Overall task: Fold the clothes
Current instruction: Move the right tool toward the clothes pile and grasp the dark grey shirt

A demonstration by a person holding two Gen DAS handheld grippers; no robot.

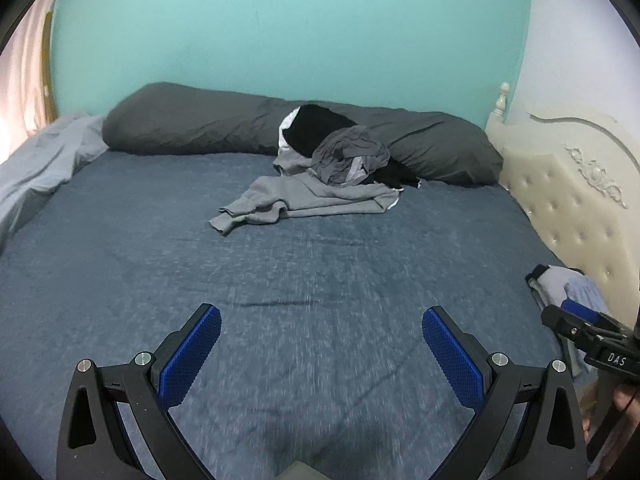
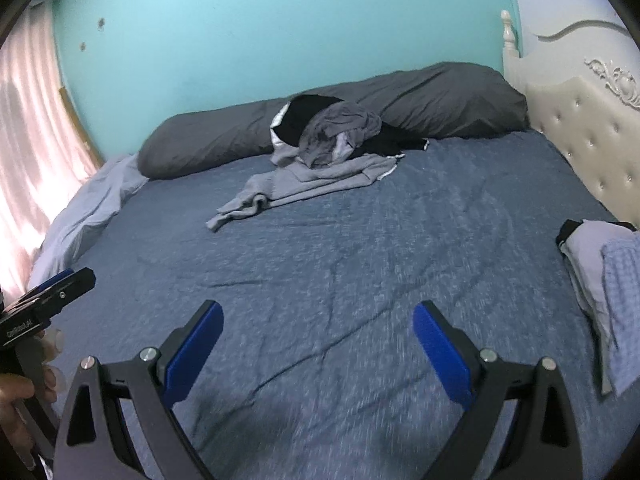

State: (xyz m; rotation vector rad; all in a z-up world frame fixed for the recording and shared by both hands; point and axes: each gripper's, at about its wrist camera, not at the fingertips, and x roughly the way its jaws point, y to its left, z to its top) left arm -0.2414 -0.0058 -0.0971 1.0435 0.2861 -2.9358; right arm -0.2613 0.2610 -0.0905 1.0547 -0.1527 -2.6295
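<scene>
A heap of unfolded clothes lies at the far side of the bed: a light grey garment (image 1: pixel 316 198) (image 2: pixel 312 184) spread flat, a crumpled dark grey piece (image 1: pixel 352 154) (image 2: pixel 340 130) on top, and a black garment (image 1: pixel 316 126) (image 2: pixel 308 114) behind it. A stack of folded clothes (image 1: pixel 568 284) (image 2: pixel 608 276) rests at the bed's right edge. My left gripper (image 1: pixel 322 316) hovers open over bare blue sheet, well short of the heap. My right gripper (image 2: pixel 318 312) is likewise open with nothing between its blue pads. Each gripper appears at the edge of the other's view.
A long dark grey pillow (image 1: pixel 200 124) (image 2: pixel 440 96) runs along the turquoise wall. A cream tufted headboard (image 1: pixel 580 208) (image 2: pixel 580 128) borders the right side. A pale blue blanket (image 1: pixel 44 168) (image 2: pixel 88 208) is bunched at the left, beside a pink curtain (image 2: pixel 28 128). The blue sheet (image 1: pixel 280 272) (image 2: pixel 360 248) covers the mattress.
</scene>
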